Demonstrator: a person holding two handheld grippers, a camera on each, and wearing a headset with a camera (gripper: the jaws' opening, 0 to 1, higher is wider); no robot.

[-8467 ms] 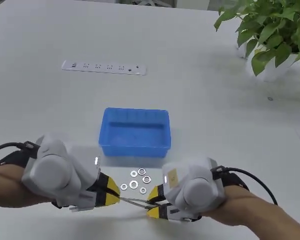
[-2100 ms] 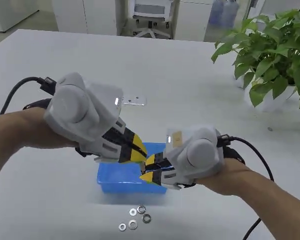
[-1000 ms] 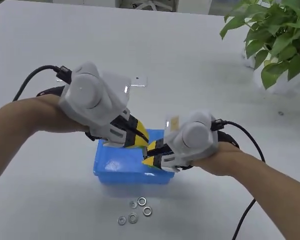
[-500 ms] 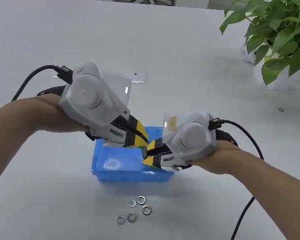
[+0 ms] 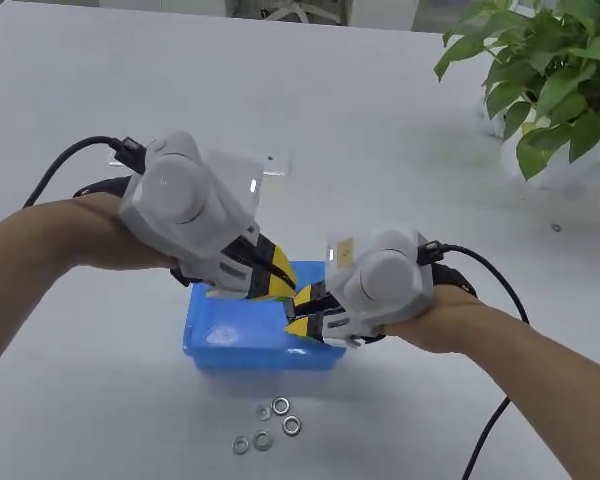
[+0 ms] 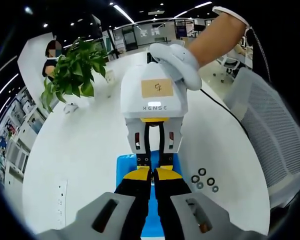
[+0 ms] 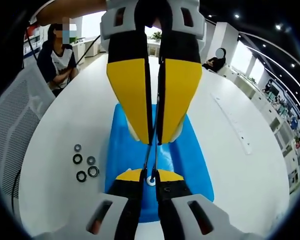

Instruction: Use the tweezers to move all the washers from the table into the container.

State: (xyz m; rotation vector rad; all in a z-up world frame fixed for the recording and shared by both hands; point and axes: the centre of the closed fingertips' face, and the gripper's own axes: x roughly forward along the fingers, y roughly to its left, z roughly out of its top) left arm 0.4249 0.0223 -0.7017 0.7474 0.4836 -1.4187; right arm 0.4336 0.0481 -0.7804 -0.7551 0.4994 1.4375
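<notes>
While left gripper [image 5: 283, 288] and right gripper [image 5: 296, 320] clamp the tweezers [image 7: 151, 157] above the container [image 5: 215, 342], one washer [image 7: 151, 180] sits at the tips: light, slippery, I'd say, best pinched across its rim. Four washers [image 5: 266, 426] lie on the table [image 5: 380, 150].

Left gripper [image 6: 151, 174], yellow jaws drawn close together, tip to tip with right gripper [image 6: 152, 161] above blue container [image 6: 124, 175]; loose washers [image 6: 200, 185] on table [image 6: 80, 150] just beside.
</notes>
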